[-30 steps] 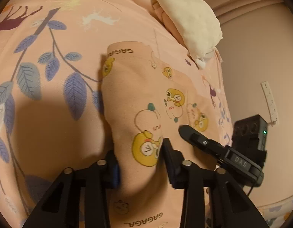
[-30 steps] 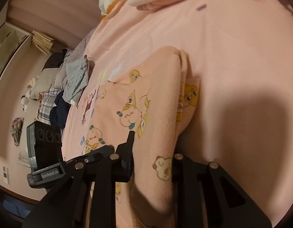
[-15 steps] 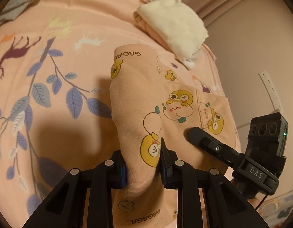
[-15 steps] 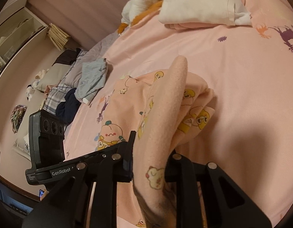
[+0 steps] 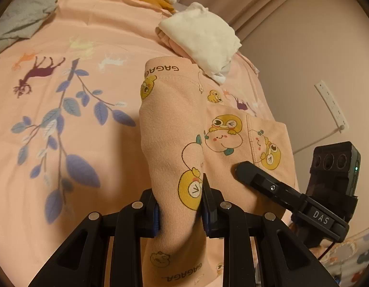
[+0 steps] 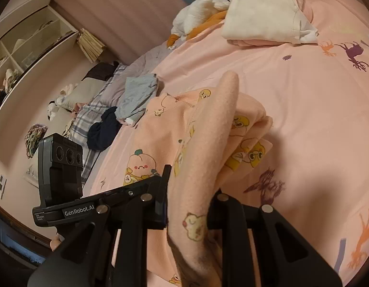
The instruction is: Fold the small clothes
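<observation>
A: You are pinching the peach cartoon-print garment (image 5: pixel 174 143) in the left gripper (image 5: pixel 180 205) and the right gripper (image 6: pixel 188 205), lifting it off the pink bedsheet (image 5: pixel 88 47).

B: Keep both edges level while you are folding it over.

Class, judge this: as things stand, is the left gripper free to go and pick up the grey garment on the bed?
Probably not yet: the left gripper is shut on the pink garment. The bedspread towards the grey garment looks bare.
</observation>
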Available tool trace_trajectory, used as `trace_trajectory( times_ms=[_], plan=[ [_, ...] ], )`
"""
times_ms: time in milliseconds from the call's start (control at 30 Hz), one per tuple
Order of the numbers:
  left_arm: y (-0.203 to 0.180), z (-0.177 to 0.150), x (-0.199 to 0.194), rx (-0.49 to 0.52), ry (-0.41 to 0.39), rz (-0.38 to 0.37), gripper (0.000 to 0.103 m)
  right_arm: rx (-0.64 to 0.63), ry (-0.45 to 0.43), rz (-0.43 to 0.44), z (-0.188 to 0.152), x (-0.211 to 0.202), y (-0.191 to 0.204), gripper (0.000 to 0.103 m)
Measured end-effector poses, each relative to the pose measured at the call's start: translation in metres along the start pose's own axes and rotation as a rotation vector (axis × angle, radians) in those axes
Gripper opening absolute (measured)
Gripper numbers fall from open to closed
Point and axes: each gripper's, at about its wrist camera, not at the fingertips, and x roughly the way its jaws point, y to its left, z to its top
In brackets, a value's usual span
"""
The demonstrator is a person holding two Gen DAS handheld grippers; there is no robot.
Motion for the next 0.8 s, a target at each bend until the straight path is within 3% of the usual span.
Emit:
trace_trajectory(
  times_ms=[800],
  plan=[
    [0.003, -0.033, -0.077, -0.032, -0.109, 0.048, 0.024, -0.144, 0.004, 0.063, -0.025, -0.015, 0.076, 0.020]
  ],
)
